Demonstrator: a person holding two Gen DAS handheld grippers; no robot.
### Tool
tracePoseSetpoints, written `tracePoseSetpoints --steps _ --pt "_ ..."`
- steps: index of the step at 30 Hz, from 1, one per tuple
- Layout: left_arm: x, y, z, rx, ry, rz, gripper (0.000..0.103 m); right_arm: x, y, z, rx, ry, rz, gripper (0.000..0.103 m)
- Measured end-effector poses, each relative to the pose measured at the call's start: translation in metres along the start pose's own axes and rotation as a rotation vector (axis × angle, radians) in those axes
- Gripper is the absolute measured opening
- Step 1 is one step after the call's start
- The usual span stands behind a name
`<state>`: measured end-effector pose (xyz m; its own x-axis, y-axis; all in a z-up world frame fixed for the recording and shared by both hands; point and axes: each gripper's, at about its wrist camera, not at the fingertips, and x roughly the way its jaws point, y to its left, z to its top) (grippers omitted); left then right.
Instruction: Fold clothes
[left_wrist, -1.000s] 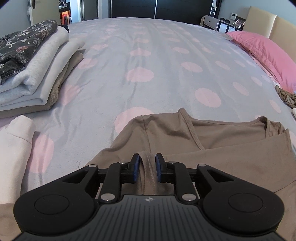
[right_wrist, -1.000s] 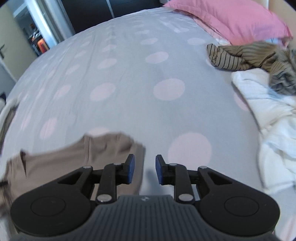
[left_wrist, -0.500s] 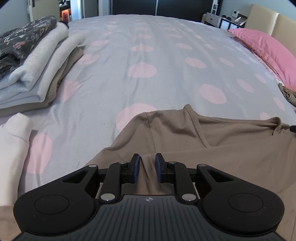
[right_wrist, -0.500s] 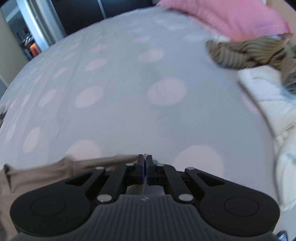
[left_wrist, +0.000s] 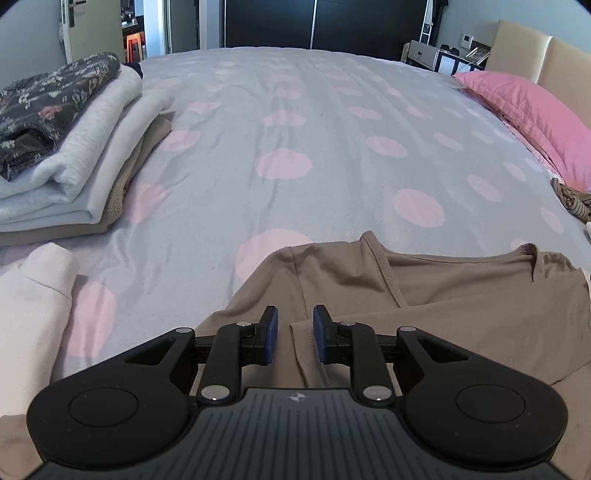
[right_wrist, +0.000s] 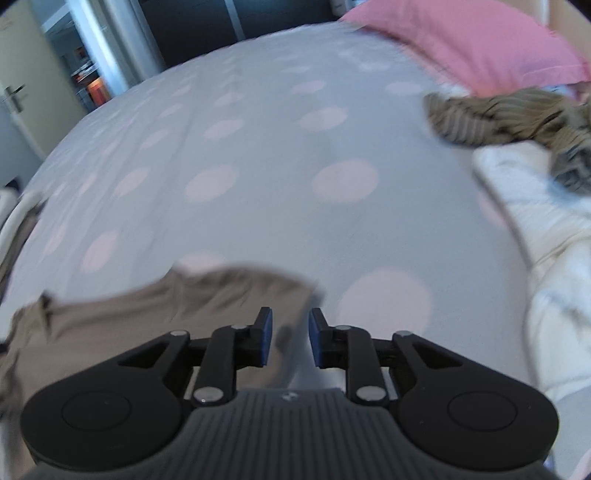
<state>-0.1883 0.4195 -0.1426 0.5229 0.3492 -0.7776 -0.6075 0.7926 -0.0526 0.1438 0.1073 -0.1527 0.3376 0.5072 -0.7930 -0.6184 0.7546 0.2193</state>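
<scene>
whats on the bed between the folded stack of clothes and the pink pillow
Only bare grey bedspread with pink dots lies between the folded stack of clothes and the pink pillow, seen in the left wrist view.

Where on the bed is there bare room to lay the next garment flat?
The dotted bedspread is bare beyond the tan top, between the folded stack and the pink pillow. It is crowded at the right edge, with the striped garment and white clothes.
</scene>
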Motion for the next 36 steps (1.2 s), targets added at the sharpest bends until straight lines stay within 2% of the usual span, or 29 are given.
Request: tracePoseSetpoints --steps 2,4,7,9,14,16,19,25,28,32,36 --pt "-0.004 0.0 -0.002 0.007 0.001 -0.009 0.02 0.006 0.006 -0.014 -0.039 0.039 0.011 0.024" --pt "-0.01 0.001 -0.003 0.01 0.003 -0.02 0.02 0.016 0.005 -0.028 -0.05 0.082 -0.054 0.021" --pt "-0.019 0.007 -0.007 0.012 0.006 -0.015 0.02 0.009 0.006 -0.031 -0.033 0.067 -0.082 0.021" --pt "-0.023 0.012 -0.01 0.009 0.01 -0.006 0.02 0.0 0.015 -0.03 -0.07 0.075 -0.125 0.023" --pt "-0.04 0.032 -0.015 -0.01 0.02 0.027 0.02 -0.036 0.03 -0.042 -0.067 0.103 -0.097 0.029" --pt "-0.048 0.041 -0.017 -0.024 0.025 0.035 0.02 -0.051 0.042 -0.054 -0.078 0.111 -0.052 0.034" --pt "-0.062 0.056 -0.02 -0.035 0.047 0.059 0.022 -0.068 0.068 -0.08 -0.128 0.128 0.022 0.036" --pt "-0.09 0.083 -0.031 -0.073 0.089 0.13 0.022 -0.08 0.115 -0.137 -0.242 0.183 0.08 0.043" --pt "-0.102 0.097 -0.041 -0.096 0.096 0.181 0.028 -0.081 0.13 -0.156 -0.286 0.202 0.096 0.045" --pt "-0.113 0.117 -0.059 -0.122 0.114 0.272 0.042 -0.083 0.146 -0.164 -0.384 0.198 0.096 0.049" --pt "-0.117 0.135 -0.076 -0.182 0.162 0.344 0.047 -0.091 0.153 -0.16 -0.386 0.18 0.114 0.049"
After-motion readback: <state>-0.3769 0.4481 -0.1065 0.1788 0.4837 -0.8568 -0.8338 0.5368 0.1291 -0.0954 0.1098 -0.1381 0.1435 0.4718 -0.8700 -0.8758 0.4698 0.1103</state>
